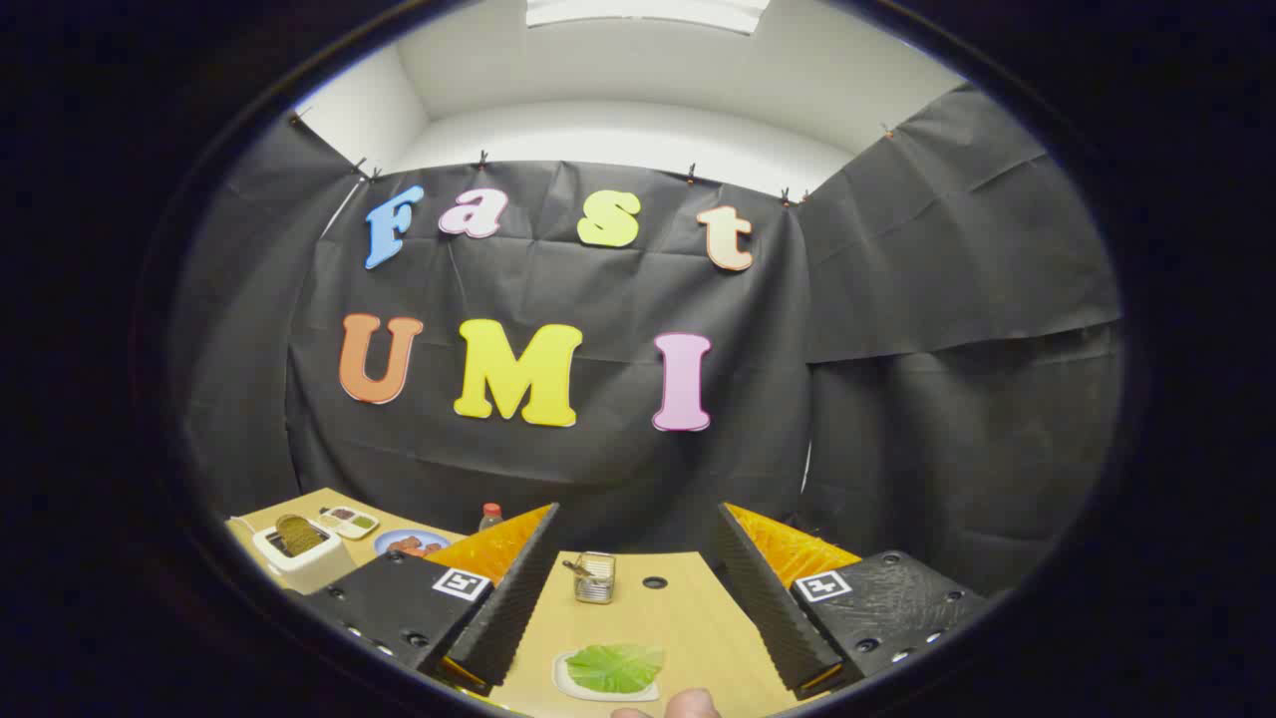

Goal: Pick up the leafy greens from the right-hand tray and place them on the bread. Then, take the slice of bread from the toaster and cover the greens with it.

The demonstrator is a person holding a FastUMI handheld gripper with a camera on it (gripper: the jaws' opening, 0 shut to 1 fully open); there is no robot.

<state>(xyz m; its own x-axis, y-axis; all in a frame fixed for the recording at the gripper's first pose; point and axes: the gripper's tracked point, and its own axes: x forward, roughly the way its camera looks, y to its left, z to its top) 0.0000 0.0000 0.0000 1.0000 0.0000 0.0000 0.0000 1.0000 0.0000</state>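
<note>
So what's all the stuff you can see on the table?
Table: 1, light wood, under everything.
Leafy green: 1, green, on a white tray between the fingers.
Metal can: 1, silver, lid bent up, beyond the green.
Toaster: 1, white, brown bread slice in its slot, far left.
Divided tray: 1, white, behind the toaster.
Plate: 1, blue, beside that tray.
Bottle: 1, red cap, at the back.
Gripper: 1, fingers open.
Fingertip: person's, near the green.

No readable text, brand or number shows on any object. Just behind the fingers (pixel 528 598), two square black-and-white coded markers (pixel 461 583) sit on the gripper (pixel 638 598), carrying no legible writing.
</note>
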